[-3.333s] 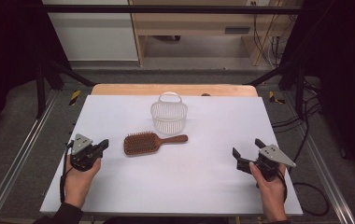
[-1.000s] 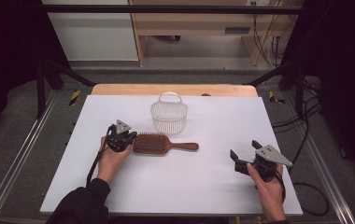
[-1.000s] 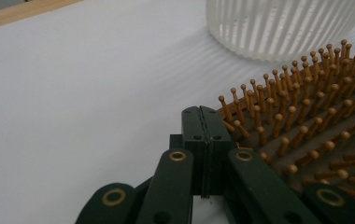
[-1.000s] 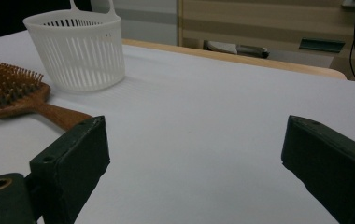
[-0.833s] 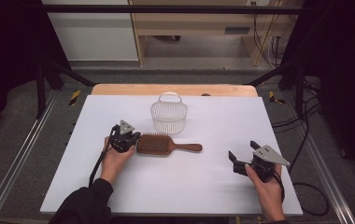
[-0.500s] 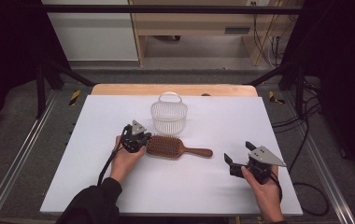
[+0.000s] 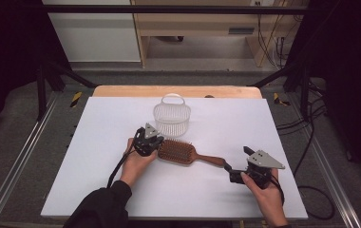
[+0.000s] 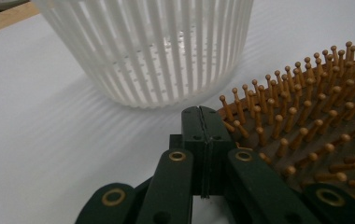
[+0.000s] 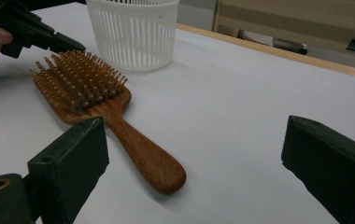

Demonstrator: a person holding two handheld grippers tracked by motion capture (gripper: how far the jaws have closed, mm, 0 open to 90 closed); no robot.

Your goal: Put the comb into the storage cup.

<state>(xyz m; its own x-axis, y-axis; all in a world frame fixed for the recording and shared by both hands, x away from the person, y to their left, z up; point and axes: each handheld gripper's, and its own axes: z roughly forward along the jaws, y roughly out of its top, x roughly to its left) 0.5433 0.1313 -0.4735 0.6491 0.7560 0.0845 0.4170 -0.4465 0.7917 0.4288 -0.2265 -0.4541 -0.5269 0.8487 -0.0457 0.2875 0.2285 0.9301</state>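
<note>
White table | left claw closed — against hairbrush | right claw agape

white slatted basket | upright | white table

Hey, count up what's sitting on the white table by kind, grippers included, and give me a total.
Wooden hairbrush: 1
White slatted basket: 1
Handheld grippers: 2, left gripper and right gripper
Total: 4

A white table carries a wooden hairbrush and white basket
</note>
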